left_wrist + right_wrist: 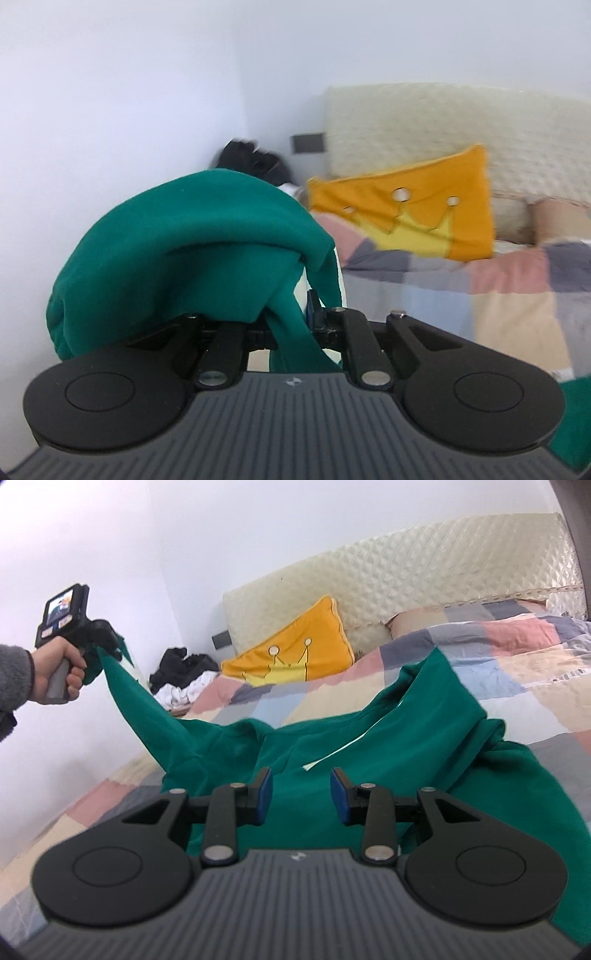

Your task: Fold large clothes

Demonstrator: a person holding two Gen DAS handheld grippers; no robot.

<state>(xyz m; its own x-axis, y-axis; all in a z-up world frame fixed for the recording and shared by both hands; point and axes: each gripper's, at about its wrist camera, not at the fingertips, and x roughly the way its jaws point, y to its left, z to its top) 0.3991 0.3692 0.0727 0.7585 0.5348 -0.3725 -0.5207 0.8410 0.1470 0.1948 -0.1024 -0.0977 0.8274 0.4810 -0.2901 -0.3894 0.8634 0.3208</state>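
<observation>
A large green garment (332, 746) lies crumpled on the patchwork bedspread (517, 672). My left gripper (295, 314) is shut on a bunch of the green garment (192, 251), which drapes over its fingers and hides the tips. In the right wrist view the left gripper (107, 642) is held up at the far left and lifts one corner of the cloth off the bed. My right gripper (301, 794) is open and empty, its blue pads (266, 794) low over the near part of the garment.
An orange crown cushion (291, 653) leans on the cream quilted headboard (406, 565). A pile of black and white clothes (184, 679) sits in the corner by the white wall. A beige pillow (406, 620) lies at the bed's head.
</observation>
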